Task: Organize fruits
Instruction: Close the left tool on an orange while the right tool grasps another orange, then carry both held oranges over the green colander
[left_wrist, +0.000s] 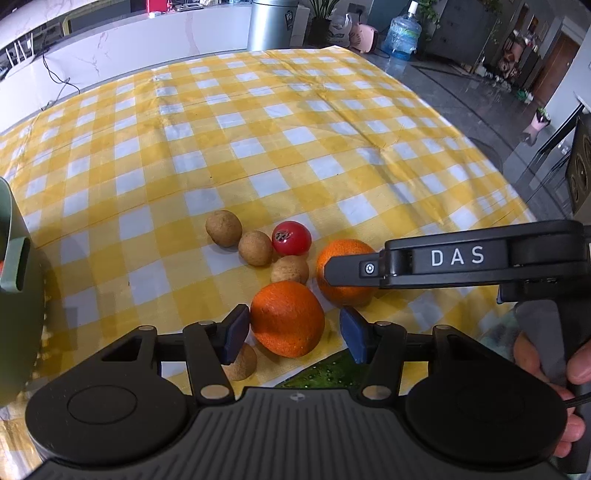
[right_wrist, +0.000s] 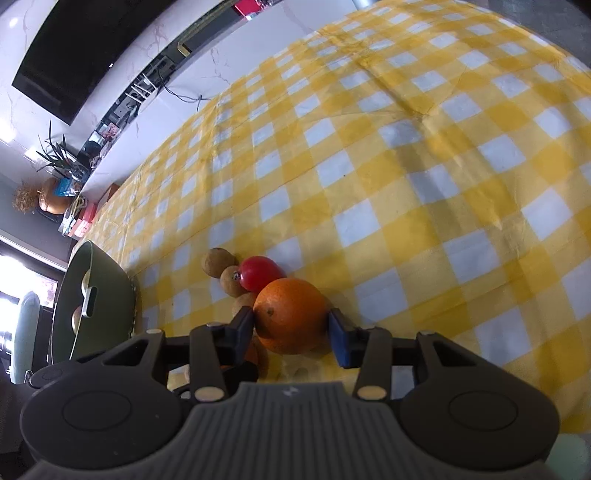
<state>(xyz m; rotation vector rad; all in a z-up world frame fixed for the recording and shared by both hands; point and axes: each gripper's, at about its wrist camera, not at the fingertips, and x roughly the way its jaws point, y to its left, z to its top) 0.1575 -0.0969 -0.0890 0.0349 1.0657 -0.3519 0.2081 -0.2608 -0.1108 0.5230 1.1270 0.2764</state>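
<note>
- Left gripper (left_wrist: 294, 333): jaws apart around the near orange (left_wrist: 287, 318), left pad touching, right pad clear
- Right gripper (right_wrist: 291, 332): both pads pressed on the far orange (right_wrist: 290, 314)
- Red fruit (left_wrist: 291, 238), brown fruits (left_wrist: 223, 228) clustered on checked cloth (left_wrist: 258, 122); green basket (right_wrist: 92, 306) at the left

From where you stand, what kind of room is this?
Probably a home living or dining area: a table under a yellow checked tablecloth, a water jug on the tiled floor, and potted plants along a marble wall.
</note>
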